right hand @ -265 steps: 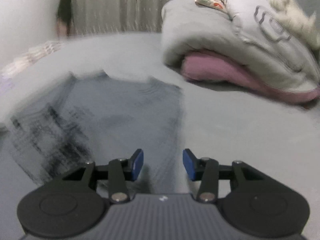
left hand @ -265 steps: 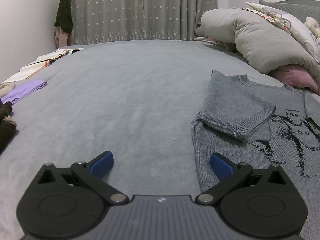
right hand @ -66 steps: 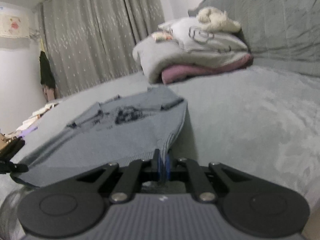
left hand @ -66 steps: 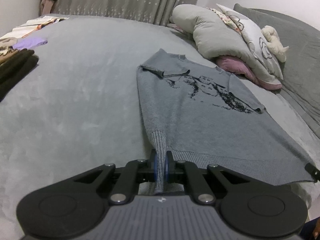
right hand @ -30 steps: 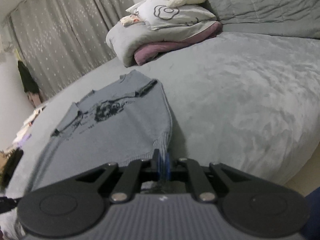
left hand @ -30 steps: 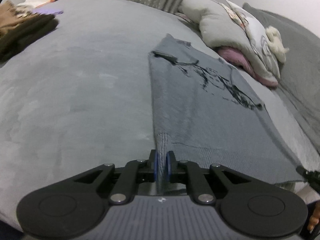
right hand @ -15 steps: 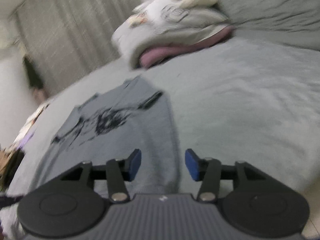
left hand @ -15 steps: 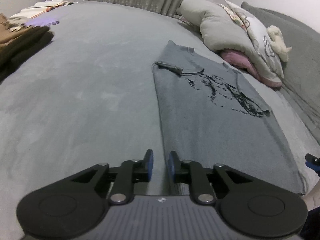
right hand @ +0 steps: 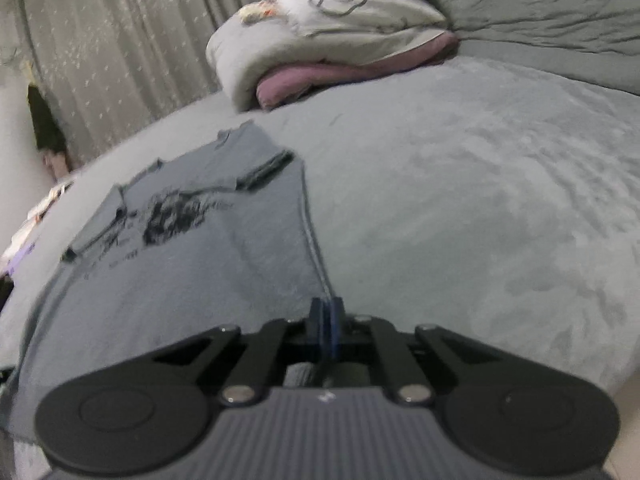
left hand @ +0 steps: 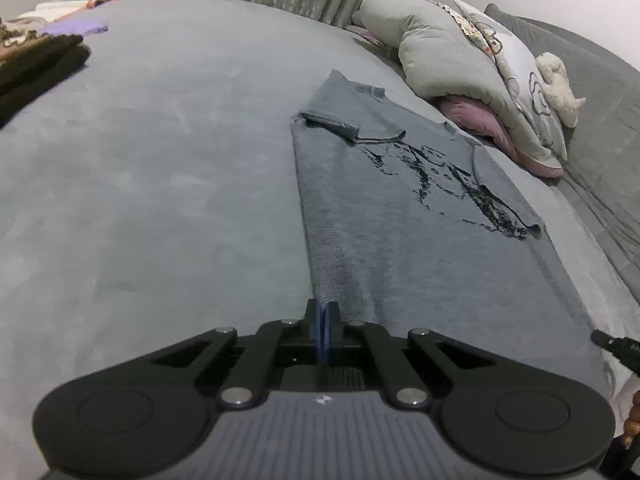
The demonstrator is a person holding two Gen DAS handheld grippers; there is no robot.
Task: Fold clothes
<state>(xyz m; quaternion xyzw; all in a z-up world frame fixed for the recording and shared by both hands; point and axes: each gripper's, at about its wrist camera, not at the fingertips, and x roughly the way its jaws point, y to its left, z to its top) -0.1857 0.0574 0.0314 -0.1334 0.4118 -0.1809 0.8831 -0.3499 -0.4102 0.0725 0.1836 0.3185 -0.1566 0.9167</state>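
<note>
The grey sweater [left hand: 404, 216] is lying flat on the bed [left hand: 160, 168], print side up, collar toward the pillows and hem toward the near edge. Both short sleeves are lying folded inward over the chest: one [left hand: 344, 126] on the left side, the other [right hand: 262, 172] on the right. The body is lying at full length, not doubled over.

So, as a judgement, the sleeve folds are in place and the lengthwise fold is what is left; the hem would need carrying up toward the collar, possibly more than once.

The left gripper [left hand: 322, 334] is sitting at the hem's left corner with its blue pads pressed together. Fabric is running right up to them, yet whether any is pinched between them I cannot tell. The right gripper [right hand: 327, 336] is sitting at the hem's right corner, likewise closed, with the side seam leading straight into the pads; the view is blurred, so a hold on the cloth cannot be confirmed.

Counting: one sweater, two folded sleeves, two grippers. One pile of bedding [left hand: 460, 60] is resting at the head, with one soft toy [left hand: 558, 80] on top. One dark stack of clothes [left hand: 36, 60] is lying well apart at the far left, with one purple garment [left hand: 76, 28] behind it.
</note>
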